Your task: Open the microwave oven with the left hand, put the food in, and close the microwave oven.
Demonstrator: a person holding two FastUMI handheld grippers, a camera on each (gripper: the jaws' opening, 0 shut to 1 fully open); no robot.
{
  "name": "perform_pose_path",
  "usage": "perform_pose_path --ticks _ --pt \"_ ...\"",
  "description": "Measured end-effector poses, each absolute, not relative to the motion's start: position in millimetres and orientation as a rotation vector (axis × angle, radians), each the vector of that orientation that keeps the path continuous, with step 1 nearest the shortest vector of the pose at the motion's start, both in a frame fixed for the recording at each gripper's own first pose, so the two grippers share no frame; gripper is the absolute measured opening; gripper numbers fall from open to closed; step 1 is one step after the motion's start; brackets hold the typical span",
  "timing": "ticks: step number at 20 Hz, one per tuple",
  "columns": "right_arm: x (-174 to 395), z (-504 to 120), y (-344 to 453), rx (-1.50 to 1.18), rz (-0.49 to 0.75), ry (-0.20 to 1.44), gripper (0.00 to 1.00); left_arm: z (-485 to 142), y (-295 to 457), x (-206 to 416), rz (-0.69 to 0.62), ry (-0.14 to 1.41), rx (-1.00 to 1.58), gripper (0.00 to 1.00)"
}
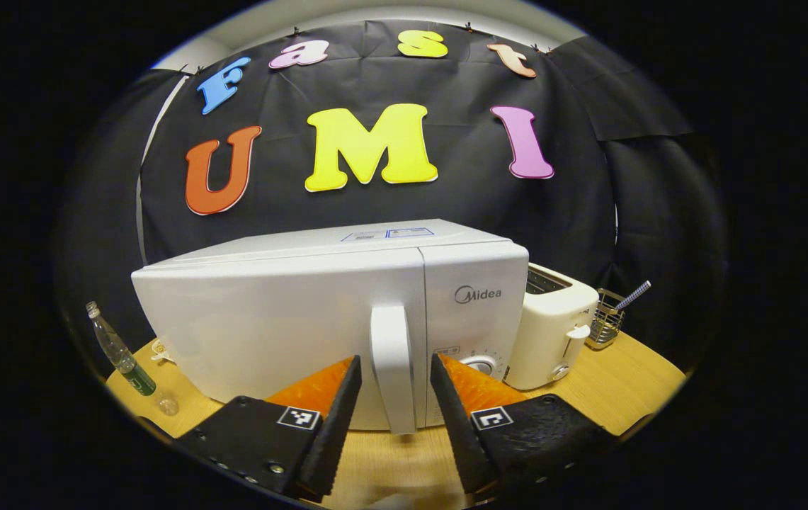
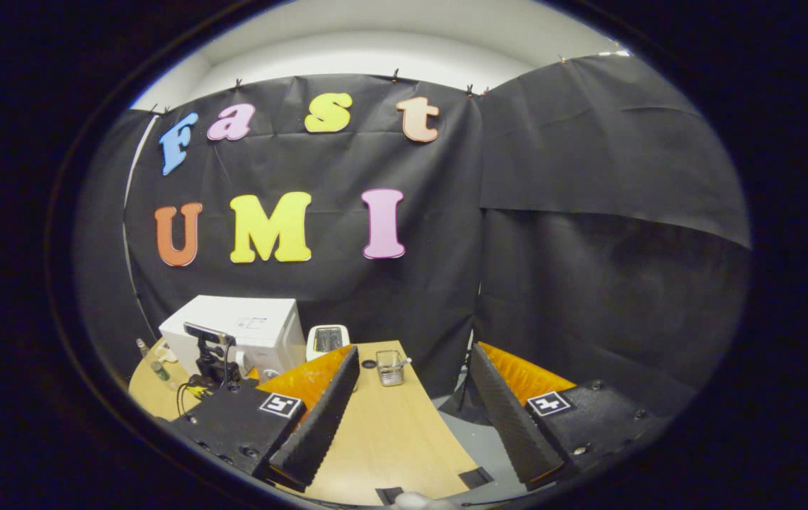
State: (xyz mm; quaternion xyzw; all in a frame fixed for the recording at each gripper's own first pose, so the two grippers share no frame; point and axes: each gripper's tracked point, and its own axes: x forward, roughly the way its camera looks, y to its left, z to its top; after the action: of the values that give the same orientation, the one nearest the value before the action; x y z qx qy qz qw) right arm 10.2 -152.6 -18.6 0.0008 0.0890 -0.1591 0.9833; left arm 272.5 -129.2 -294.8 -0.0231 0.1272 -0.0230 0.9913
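1. Left gripper spread open; its fingers flank, without touching, the white vertical door handle of the closed white microwave oven on the wooden table.
2. Right gripper wide open, empty, above the table edge.

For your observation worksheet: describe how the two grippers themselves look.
Left gripper and right gripper look alike: each has two long wedge-shaped fingers with ridged inner faces, on black blocks with screws. Every block bears a small square black-and-white marker.
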Motion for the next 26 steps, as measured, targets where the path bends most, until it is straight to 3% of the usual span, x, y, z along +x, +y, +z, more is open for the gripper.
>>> perform_pose_path --ticks 1,2,3,4,5,6,7,10,11,12,15,16,18,19,20,21,22,25,26 --pt "11 -18 -153 -0.002 -0.317 0.177 1.00 -297 -128 274 -0.033 0.254 -0.055 0.51" --pt "12 -19 -154 -0.005 -0.316 0.178 0.91 -296 -126 275 -0.031 0.250 -0.069 0.32" --pt "14 -20 -153 -0.002 -0.310 0.181 0.91 -295 -127 276 -0.036 0.242 -0.088 0.29" --pt "16 -22 -150 0.002 -0.300 0.186 1.00 -295 -126 275 -0.039 0.243 -0.106 0.29" --pt "18 -22 -148 0.005 -0.290 0.190 1.00 -296 -126 276 -0.040 0.241 -0.108 0.25" --pt "19 -23 -147 0.009 -0.283 0.189 1.00 -296 -127 276 -0.036 0.236 -0.100 0.37" --pt "21 -23 -146 0.012 -0.278 0.187 1.00 -297 -125 277 -0.028 0.238 -0.088 0.20" --pt "23 -23 -143 0.015 -0.263 0.186 1.00 -297 -126 274 -0.038 0.249 -0.099 0.12" --pt "23 -23 -141 0.015 -0.257 0.184 1.00 -296 -125 274 -0.042 0.247 -0.094 0.12" --pt "24 -23 -141 0.012 -0.256 0.183 0.91 -297 -125 273 -0.049 0.254 -0.087 0.12" --pt "25 -21 -136 0.012 -0.240 0.181 0.91 -299 -125 269 -0.067 0.271 -0.084 0.12" --pt "25 -23 -135 0.015 -0.234 0.183 1.00 -297 -124 258 -0.062 0.270 -0.085 0.12" --pt "28 -26 -130 0.007 -0.217 0.185 1.00 -301 -117 230 -0.065 0.247 -0.046 0.12" --pt "31 -28 -125 -0.002 -0.203 0.189 0.92 -301 -112 211 -0.063 0.241 -0.030 0.13" --pt "34 -33 -117 -0.010 -0.180 0.200 1.00 -300 -107 197 -0.069 0.228 -0.017 0.13" --pt "39 -36 -107 -0.015 -0.149 0.207 0.91 -303 -99 178 -0.077 0.249 -0.011 0.13" --pt "44 -37 -96 -0.015 -0.117 0.211 1.00 -305 -92 163 -0.092 0.265 -0.004 0.14" --pt "62 -38 -59 0.015 -0.010 0.217 1.00 -305 -64 121 -0.081 0.302 -0.002 0.17" --pt "66 -40 -47 0.025 0.023 0.217 0.92 -306 -54 110 -0.067 0.317 -0.003 0.17"
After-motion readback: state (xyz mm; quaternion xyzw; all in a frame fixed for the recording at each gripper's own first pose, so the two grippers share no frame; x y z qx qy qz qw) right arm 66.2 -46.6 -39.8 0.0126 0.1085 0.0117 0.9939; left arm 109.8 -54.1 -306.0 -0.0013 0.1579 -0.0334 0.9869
